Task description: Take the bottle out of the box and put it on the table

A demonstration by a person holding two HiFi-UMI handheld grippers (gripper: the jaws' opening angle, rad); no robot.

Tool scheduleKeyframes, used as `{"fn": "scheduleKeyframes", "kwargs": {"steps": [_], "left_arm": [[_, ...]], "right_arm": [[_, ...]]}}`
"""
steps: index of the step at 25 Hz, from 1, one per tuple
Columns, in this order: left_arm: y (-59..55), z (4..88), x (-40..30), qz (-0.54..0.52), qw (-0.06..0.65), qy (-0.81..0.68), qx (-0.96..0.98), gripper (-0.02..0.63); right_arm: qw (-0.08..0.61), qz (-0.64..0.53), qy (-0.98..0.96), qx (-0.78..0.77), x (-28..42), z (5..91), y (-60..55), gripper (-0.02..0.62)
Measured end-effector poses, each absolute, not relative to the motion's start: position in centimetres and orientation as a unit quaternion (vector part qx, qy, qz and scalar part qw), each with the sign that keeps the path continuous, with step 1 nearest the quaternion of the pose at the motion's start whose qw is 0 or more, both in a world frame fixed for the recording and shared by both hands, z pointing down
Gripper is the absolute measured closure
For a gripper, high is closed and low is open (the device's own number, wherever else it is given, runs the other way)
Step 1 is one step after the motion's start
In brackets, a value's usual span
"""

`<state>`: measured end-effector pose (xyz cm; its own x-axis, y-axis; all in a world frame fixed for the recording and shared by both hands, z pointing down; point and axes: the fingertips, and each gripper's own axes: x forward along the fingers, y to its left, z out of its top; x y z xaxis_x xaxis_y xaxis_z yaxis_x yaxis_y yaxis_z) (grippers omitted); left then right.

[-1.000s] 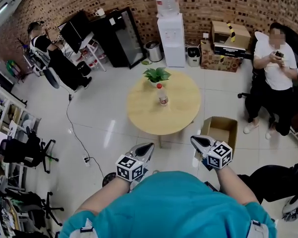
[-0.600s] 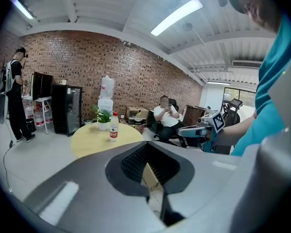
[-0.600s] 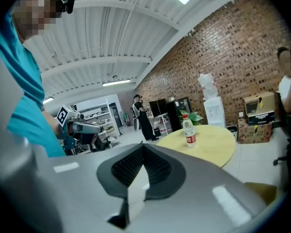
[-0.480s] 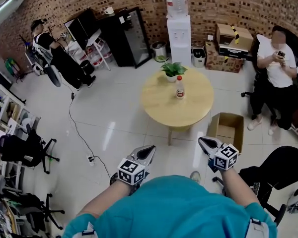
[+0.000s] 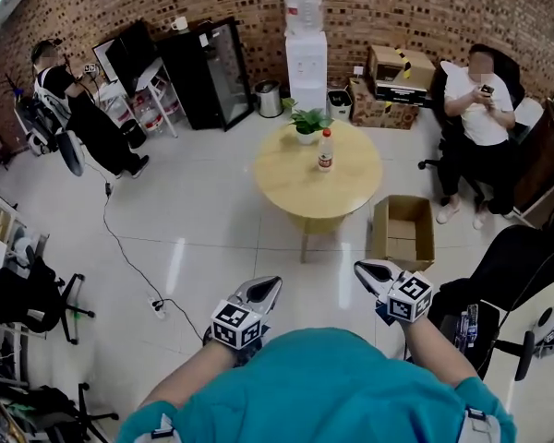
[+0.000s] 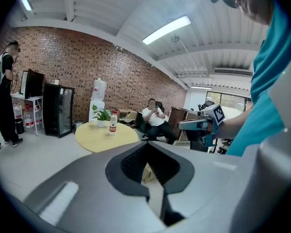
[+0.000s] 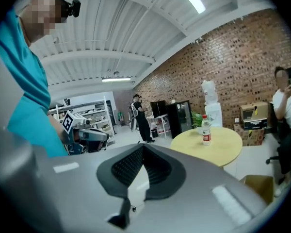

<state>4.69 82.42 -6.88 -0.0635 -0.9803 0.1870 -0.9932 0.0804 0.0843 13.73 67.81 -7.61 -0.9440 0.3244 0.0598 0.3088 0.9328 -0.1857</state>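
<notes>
A clear bottle point(image 5: 325, 149) with a red cap and label stands upright on the round yellow table point(image 5: 300, 187), next to a small potted plant point(image 5: 307, 123). An open cardboard box point(image 5: 403, 232) sits on the floor to the right of the table. It looks empty. Both grippers hang close to my chest, far from the table. My left gripper point(image 5: 270, 284) and my right gripper point(image 5: 362, 269) are both shut with nothing between the jaws. The bottle point(image 6: 113, 123) shows small in the left gripper view, and the bottle point(image 7: 206, 129) is also in the right gripper view.
A water dispenser point(image 5: 306, 58), a black cabinet point(image 5: 208, 72) and stacked cartons point(image 5: 394, 86) line the brick wall. One person sits at the right point(image 5: 475, 118), another stands at the left point(image 5: 83, 109). A cable point(image 5: 129, 257) crosses the floor. A black office chair point(image 5: 508, 284) is close on my right.
The table, bottle and box have slid up and away in the head view as I back off from them. Both grippers stay shut by my chest.
</notes>
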Motion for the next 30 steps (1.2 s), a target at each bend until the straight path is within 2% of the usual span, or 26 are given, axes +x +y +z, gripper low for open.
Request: {"fn": "scheduleKeyframes", "kwargs": {"steps": [5,12,16,20,30], "left_arm": [[83.6,-6.8,12.3,0.023,0.074,-0.734,0.674,0.604],[80.9,-6.0,24.8,0.009,0.099,-0.740,0.665,0.604],[78.7,-6.4,29.2,0.015,0.091,-0.735,0.672,0.604],[80.5,-7.0,29.3,0.012,0.082,-0.737,0.670,0.604],[86.6,-5.5,26.1,-0.012,0.078,-0.731,0.678,0.604]], "right_arm": [[0.029,0.081,-0.981,-0.174,21.9,-7.1,69.4,0.594],[0.020,0.095,-0.973,-0.212,34.3,-6.1,68.0,0.594],[0.020,0.126,-0.970,-0.205,38.7,-4.2,65.8,0.595],[0.015,0.122,-0.974,-0.191,39.7,-3.7,67.0,0.595],[0.033,0.092,-0.983,-0.157,36.2,-2.2,72.2,0.595]]}}
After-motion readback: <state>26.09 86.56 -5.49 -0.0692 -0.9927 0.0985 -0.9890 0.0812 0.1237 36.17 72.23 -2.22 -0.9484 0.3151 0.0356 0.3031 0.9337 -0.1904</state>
